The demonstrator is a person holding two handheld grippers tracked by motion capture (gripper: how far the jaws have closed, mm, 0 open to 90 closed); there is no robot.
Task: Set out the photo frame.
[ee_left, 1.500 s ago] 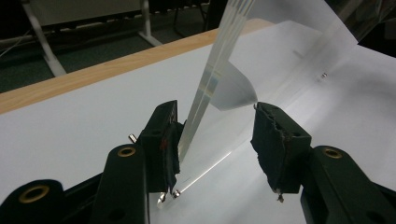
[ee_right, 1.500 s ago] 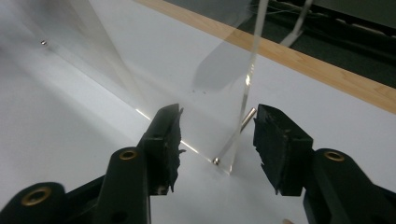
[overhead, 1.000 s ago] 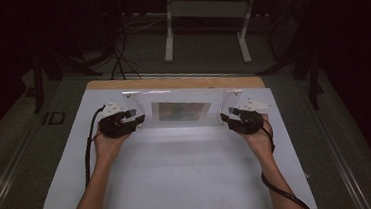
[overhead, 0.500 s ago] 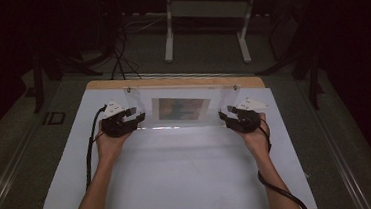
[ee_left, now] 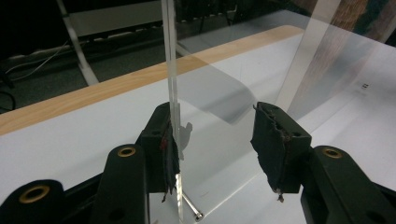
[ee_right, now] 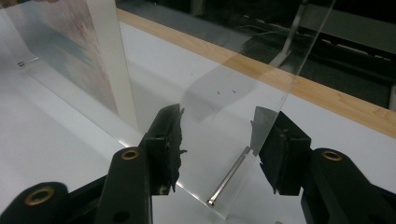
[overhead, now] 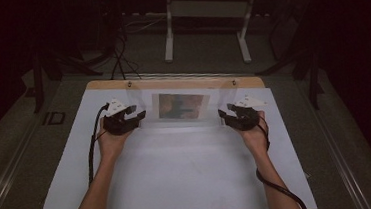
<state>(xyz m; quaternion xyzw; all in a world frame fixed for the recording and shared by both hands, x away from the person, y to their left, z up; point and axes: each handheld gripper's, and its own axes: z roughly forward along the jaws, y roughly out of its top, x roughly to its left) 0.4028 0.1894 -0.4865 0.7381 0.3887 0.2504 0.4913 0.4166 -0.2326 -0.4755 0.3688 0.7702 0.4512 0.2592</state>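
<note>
Room: dark, with a white metal stand [overhead: 207, 22] on the floor beyond the table.
Table: white top [overhead: 179, 180] with a wooden edge [overhead: 171, 80] along the far side.
Frame: a clear acrylic frame [overhead: 181, 107] stands upright near the far edge, a picture [overhead: 182, 105] sandwiched in its middle; metal pins [ee_right: 229, 179] pass through its corners.
Left gripper: the left gripper [overhead: 133, 117], held from below by the left hand [overhead: 110, 140], sits at the frame's left end. In the left gripper view its jaws are spread, the panel's edge [ee_left: 172, 93] touching the left jaw and the right jaw well clear.
Right gripper: the right gripper [overhead: 227, 114], in the right hand [overhead: 253, 134], sits at the frame's right end. Its jaws are spread around the panel corner [ee_right: 243, 140], not pinching it.
</note>
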